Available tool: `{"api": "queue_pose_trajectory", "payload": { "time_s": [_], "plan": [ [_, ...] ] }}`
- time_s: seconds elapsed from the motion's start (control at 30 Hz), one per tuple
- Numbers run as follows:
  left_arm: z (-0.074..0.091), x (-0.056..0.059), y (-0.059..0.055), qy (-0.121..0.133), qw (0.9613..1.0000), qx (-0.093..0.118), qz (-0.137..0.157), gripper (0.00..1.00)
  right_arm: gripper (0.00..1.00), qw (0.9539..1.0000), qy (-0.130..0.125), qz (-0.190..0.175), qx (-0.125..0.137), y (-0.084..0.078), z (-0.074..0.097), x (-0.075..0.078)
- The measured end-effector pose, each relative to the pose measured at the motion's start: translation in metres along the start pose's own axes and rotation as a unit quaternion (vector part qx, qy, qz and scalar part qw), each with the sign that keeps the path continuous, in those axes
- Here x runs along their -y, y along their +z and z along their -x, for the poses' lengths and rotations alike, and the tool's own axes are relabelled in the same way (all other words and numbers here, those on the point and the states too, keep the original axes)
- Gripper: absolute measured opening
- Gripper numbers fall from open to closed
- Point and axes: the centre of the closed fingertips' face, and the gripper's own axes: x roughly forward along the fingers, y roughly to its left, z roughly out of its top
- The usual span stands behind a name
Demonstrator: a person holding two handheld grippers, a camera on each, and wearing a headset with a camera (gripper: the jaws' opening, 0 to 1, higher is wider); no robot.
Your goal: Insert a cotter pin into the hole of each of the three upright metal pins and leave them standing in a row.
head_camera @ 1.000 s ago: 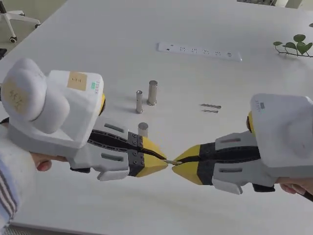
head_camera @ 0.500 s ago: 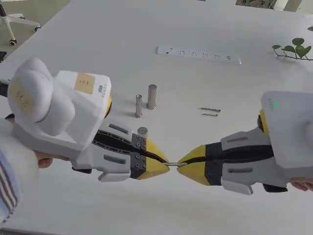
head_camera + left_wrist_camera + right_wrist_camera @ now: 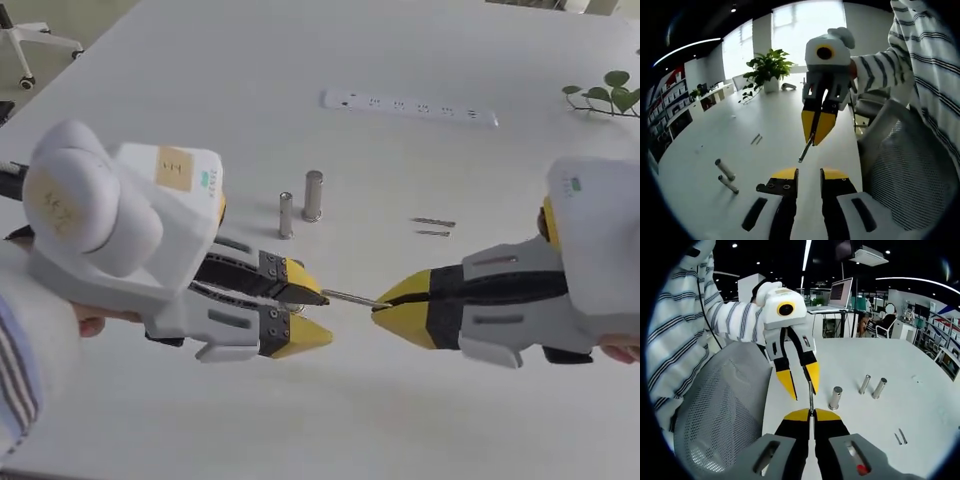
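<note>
**Left gripper (image 3: 326, 318) lets go of the cotter pin (image 3: 350, 297)**

Half a second ago both grippers pinched the cotter pin, tip to tip. Now the left gripper's yellow jaws stand apart with a clear gap between them, and they hold nothing. The right gripper (image 3: 388, 303) is clamped tight on the right end of the cotter pin. The thin pin sticks out to the left, and its free end points into the gap between the left jaws. It hangs in the air over the near part of the white table (image 3: 200, 120).

Three metal pins (image 3: 835, 397) stand upright on the table. Two of them stand close together, a little farther away. The third stands nearer, and in the right gripper view it is just beside the held cotter pin.

Two spare cotter pins (image 3: 432, 222) lie flat, side by side, to the right of the two far metal pins. A white power strip (image 3: 410, 105) lies at the far side of the table. Green plant leaves (image 3: 605, 95) show at the far right.
</note>
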Motion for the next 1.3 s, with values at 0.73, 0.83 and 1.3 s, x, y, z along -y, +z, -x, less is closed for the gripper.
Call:
{"api": "queue_pose_trajectory", "payload": {
  "time_s": [0.73, 0.83, 1.3],
  "plan": [
    [0.008, -0.063, -0.016, 0.069, 0.9971, -0.01, 0.03, 0.18, 0.0, 0.9991, -0.007, -0.014, -0.041, -0.023, -0.023, 0.039],
    [0.005, -0.065, -0.019, 0.063, 0.9974, -0.016, 0.03, 0.18, 0.0, 0.9987, -0.004, -0.015, -0.048, -0.028, -0.028, 0.043],
    [-0.011, -0.07, -0.034, 0.041, 0.9981, -0.04, 0.023, 0.17, 0.0, 0.9973, 0.007, -0.017, -0.071, -0.035, -0.043, 0.049]
  ]
}}
